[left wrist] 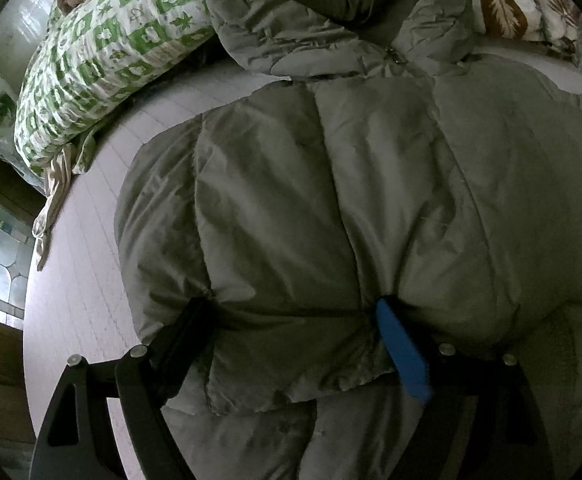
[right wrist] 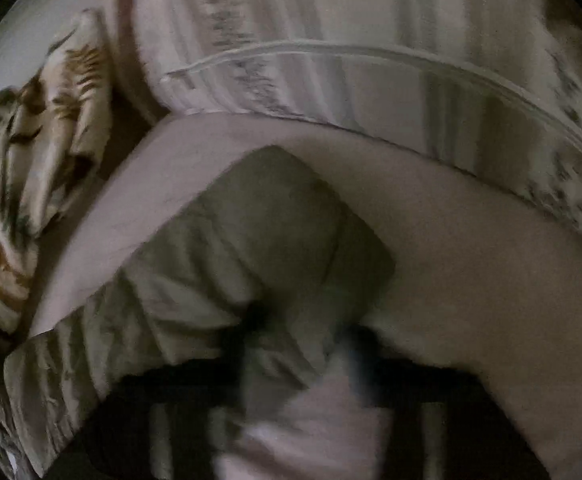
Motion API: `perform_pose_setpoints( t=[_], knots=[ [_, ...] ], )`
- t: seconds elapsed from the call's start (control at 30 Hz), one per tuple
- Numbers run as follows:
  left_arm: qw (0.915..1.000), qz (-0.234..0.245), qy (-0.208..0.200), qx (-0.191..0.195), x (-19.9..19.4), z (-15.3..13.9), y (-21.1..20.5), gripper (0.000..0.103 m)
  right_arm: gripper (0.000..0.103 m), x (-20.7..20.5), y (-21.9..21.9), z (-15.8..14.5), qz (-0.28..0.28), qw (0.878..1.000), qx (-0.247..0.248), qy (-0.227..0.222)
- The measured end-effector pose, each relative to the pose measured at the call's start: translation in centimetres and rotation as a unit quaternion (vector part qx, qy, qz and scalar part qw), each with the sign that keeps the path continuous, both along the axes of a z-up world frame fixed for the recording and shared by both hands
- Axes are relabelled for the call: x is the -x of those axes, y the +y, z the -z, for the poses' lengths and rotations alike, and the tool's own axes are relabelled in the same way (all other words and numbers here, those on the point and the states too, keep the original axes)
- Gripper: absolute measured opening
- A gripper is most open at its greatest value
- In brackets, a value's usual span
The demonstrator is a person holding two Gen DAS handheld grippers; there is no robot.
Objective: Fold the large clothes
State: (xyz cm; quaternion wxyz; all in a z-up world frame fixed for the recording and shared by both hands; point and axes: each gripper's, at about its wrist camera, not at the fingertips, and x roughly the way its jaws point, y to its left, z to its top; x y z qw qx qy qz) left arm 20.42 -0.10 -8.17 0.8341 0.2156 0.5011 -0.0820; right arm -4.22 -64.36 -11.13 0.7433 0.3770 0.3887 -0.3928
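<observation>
Garment: we see an olive-grey quilted puffer jacket (left wrist: 331, 200) lying flat on a pale pinkish-grey bed sheet (left wrist: 91, 280), its hood and zip at the far end.
Surroundings: a green-and-white patterned pillow (left wrist: 107, 60) lies to the far left of the jacket; a cream pillow with brown leaf print (left wrist: 519, 4) lies to the far right. Both are clear of the fold area.
Left gripper (left wrist: 295, 320): its jaws stand wide, straddling a puffed panel at the near hem of the jacket. The black finger and the blue finger (left wrist: 403, 352) press into the padding on either side. We judge this a wide grip on the thick panel, taken so that the bulk does not slip.
Right gripper (right wrist: 303, 344): the view is blurred. Its jaws stand fairly narrow with jacket fabric bunched between them; we cannot tell whether the pads bite firmly.
Sleeve: a quilted sleeve (right wrist: 275, 216) runs from the right gripper away to the far side across the sheet, ending near a striped white bedcover (right wrist: 331, 60).
Step in hand: we judge that both near edges are being taken up to carry a fold toward the far end.
Risk: slippery shell, springy filling; the grip may slide.
</observation>
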Motion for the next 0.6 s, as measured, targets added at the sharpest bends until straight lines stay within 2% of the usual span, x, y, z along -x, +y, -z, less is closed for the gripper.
perform_pose_setpoints(
  t=[0.03, 0.1, 0.23, 0.33, 0.4, 0.5, 0.6],
  knots=[
    [1.0, 0.0, -0.001, -0.001, 0.1, -0.1, -0.2, 0.086, 0.022, -0.5, 0.2, -0.5, -0.006, 1.0, 0.005, 0.001],
    [1.0, 0.0, -0.002, -0.001, 0.4, -0.1, -0.5, 0.086, 0.017, -1.1, 0.8, -1.9, -0.027, 0.999, 0.029, -0.002],
    [0.9999, -0.002, -0.011, 0.009, 0.8, -0.7, -0.3, 0.086, 0.014, -3.1, 5.4, -7.3, -0.112, 0.988, 0.106, -0.013],
    [0.9994, -0.007, -0.025, 0.021, 1.5, -1.8, 0.1, 0.086, 0.013, -4.4, 9.5, -11.2, -0.167, 0.976, 0.13, -0.044],
    [0.9988, -0.007, -0.029, 0.038, 2.7, -2.9, 0.5, 0.086, 0.013, -6.0, 12.4, -13.7, -0.206, 0.965, 0.149, -0.061],
    [0.9979, 0.003, -0.028, 0.058, 4.1, -4.3, 1.0, 0.086, 0.013, -7.6, 19.0, -18.0, -0.278, 0.941, 0.165, -0.098],
    [0.9964, 0.008, -0.041, 0.074, 5.5, -6.1, 2.2, 0.086, 0.013, -9.3, 24.6, -20.3, -0.338, 0.917, 0.17, -0.127]
  ],
)
